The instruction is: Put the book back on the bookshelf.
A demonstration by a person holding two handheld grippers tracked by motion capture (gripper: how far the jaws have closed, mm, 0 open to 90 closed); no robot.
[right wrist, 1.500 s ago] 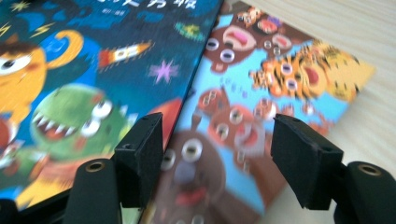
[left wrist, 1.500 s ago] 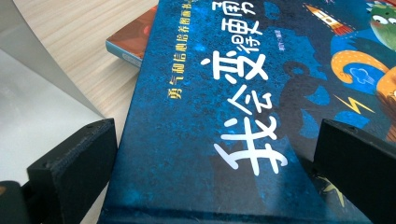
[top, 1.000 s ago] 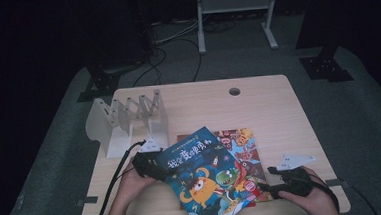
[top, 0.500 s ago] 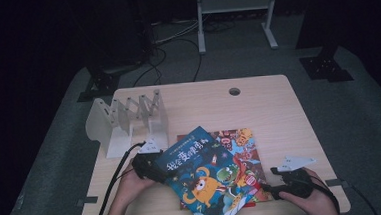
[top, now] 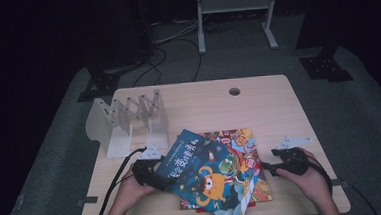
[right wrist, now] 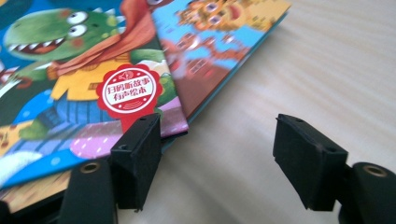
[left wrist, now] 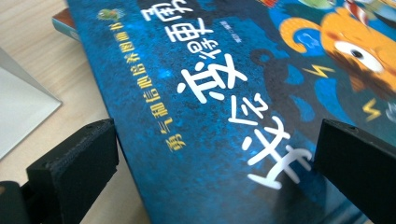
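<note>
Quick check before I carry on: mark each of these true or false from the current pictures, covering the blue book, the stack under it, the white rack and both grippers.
1. The blue book lies on top of the other picture books. True.
2. The white rack holds a book. False: its slots are empty.
3. The left gripper has its jaws astride the blue book's edge. True.
4. The right gripper is clamped on a book. False: its jaws stand open beside the stack's edge, with bare table between them.
5. The books lie at the table's far edge, by the round hole. False: they lie near the person's side.
</note>
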